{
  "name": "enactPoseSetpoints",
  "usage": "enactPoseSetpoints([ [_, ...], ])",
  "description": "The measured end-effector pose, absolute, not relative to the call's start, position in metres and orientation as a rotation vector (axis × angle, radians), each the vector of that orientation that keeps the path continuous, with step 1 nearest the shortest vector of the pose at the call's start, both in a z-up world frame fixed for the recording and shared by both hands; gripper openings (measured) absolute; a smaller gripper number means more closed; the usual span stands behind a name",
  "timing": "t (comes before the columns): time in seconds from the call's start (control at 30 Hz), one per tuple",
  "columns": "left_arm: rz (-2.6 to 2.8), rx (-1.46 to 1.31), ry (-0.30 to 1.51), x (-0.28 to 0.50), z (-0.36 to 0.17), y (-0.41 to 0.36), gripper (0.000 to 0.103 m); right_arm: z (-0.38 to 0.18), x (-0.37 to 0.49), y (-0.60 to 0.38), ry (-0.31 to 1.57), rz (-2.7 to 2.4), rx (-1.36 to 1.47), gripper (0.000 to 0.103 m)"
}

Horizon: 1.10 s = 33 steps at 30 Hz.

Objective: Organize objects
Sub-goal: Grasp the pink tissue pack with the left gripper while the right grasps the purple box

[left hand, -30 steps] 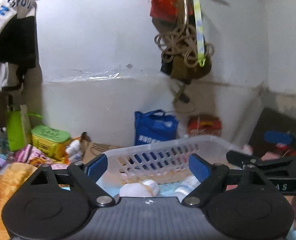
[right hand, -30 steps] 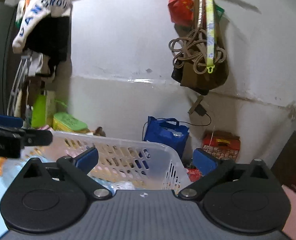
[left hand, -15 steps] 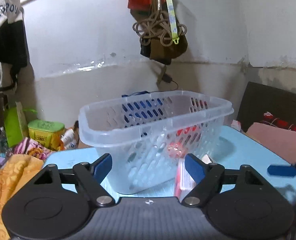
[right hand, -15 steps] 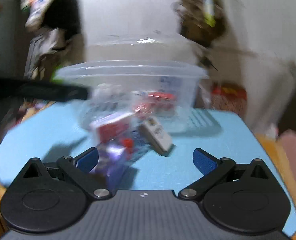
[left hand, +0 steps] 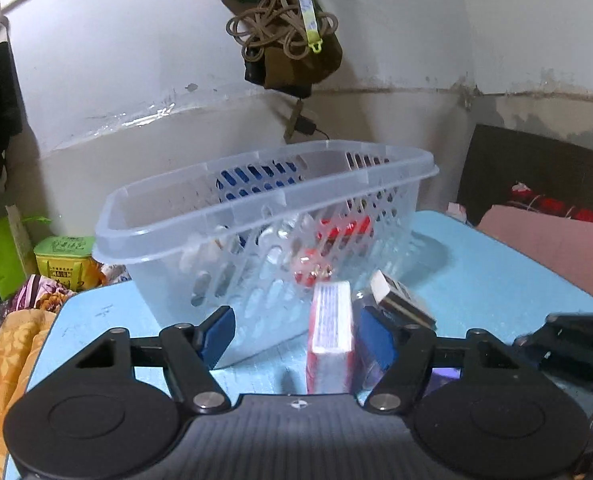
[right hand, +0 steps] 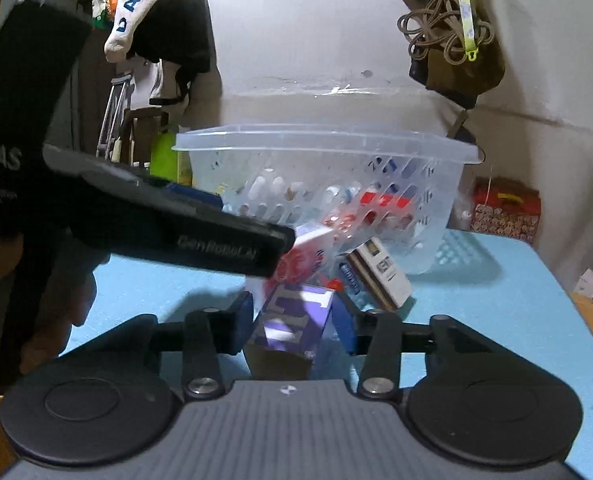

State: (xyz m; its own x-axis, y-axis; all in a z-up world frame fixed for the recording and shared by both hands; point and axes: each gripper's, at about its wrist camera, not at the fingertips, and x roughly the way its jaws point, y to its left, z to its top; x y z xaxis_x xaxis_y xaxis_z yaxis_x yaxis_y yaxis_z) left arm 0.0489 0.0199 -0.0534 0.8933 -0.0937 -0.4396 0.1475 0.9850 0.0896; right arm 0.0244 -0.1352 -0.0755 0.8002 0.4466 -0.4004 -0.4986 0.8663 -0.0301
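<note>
A clear plastic basket (left hand: 256,216) stands on the blue table (left hand: 496,272) with several small items inside; it also shows in the right wrist view (right hand: 328,148). My left gripper (left hand: 296,336) is open, with a red and white box (left hand: 330,336) standing between its fingers near the right one. My right gripper (right hand: 294,320) is closed around a purple box (right hand: 296,316); contact with both pads looks likely. A white and brown pack (right hand: 378,274) and a small bottle (right hand: 348,276) lie behind it.
The left gripper's arm (right hand: 168,220) crosses the right wrist view from the left. Bags and a cord hang on the wall (left hand: 292,36). An orange cloth (left hand: 0,360) lies left of the table, a pink bed (left hand: 556,240) to the right.
Both grippers dropped from above the basket to table level in front of it. The right gripper's fingers have closed in around the purple box. The left gripper neared the red box.
</note>
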Motion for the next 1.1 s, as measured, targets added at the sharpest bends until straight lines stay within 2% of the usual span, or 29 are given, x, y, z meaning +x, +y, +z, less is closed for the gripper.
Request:
enactPoseSetpoints([
  [0.23,-0.095,0.122,0.472,0.056,-0.06,0.017,0.076,-0.077,0.023,-0.141,0.421,0.5,-0.16,0.051],
  [0.37,-0.08,0.125,0.504,0.065,-0.069,0.013,0.077,-0.087,0.029,-0.133,0.499,0.505,-0.188,0.05],
  [0.53,-0.065,0.146,0.514,0.069,-0.08,0.009,0.077,-0.089,0.03,-0.143,0.51,0.494,-0.177,0.043],
  [0.57,-0.066,0.141,0.512,0.07,-0.08,0.008,0.075,-0.088,0.03,-0.146,0.513,0.491,-0.167,0.043],
  [0.63,-0.075,0.133,0.511,0.071,-0.081,0.008,0.06,-0.088,0.033,-0.15,0.52,0.484,-0.154,0.043],
  [0.67,-0.098,0.155,0.516,0.072,-0.082,0.005,0.042,-0.087,0.032,-0.151,0.516,0.478,-0.154,0.043],
  [0.7,-0.124,0.172,0.521,0.072,-0.083,0.003,0.03,-0.086,0.032,-0.153,0.514,0.474,-0.153,0.043],
  [1.1,-0.164,0.225,0.439,0.044,-0.07,0.01,0.028,-0.069,0.039,-0.176,0.476,0.43,-0.104,0.042],
])
